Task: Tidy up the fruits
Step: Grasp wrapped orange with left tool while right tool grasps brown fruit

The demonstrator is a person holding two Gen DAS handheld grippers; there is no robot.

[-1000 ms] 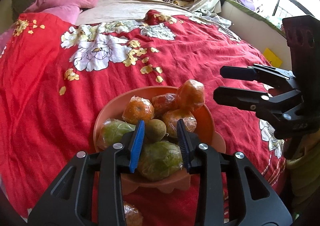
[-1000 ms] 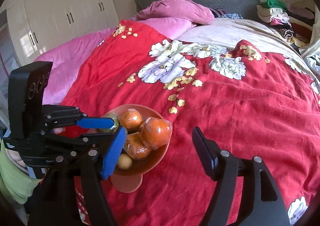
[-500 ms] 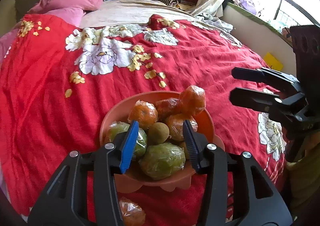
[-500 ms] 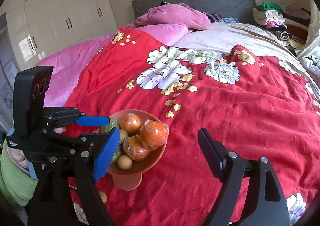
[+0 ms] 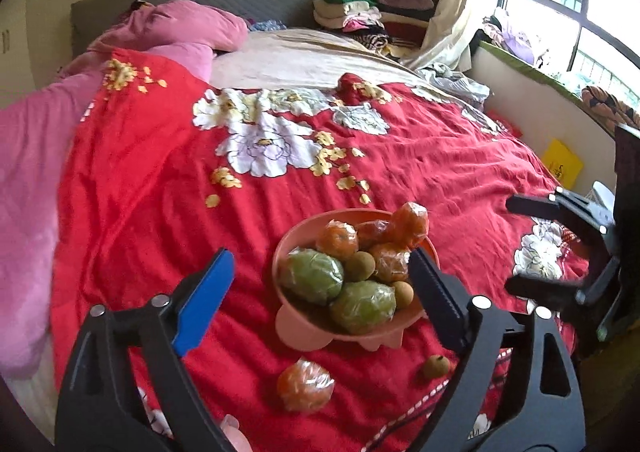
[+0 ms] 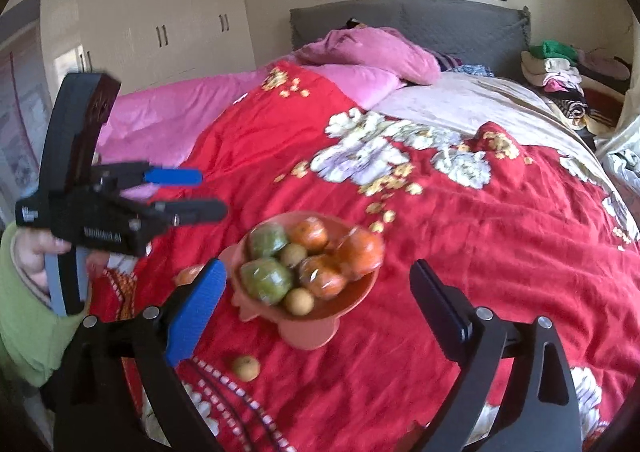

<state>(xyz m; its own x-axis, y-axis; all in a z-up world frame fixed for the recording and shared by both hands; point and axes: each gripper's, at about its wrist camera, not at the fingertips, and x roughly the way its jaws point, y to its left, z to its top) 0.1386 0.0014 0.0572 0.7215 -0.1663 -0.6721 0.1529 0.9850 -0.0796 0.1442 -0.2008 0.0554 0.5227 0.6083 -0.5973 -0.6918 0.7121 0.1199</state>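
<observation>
Above the red bedspread (image 5: 400,156), left tongs (image 5: 320,288) spread wide, empty, right tongs (image 6: 316,292) likewise, fruit bowl (image 5: 288,252) between.

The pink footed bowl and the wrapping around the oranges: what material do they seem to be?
The pink footed bowl looks like matte moulded plastic: uniform colour, soft sheen, thick scalloped foot. The wrapping on the loose orange appears to be thin clear plastic film, crinkled and glinting.

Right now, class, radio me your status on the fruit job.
Left gripper and right gripper open, empty. Pink bowl piled with fruit. Wrapped orange and longan loose on red bedspread.
</observation>
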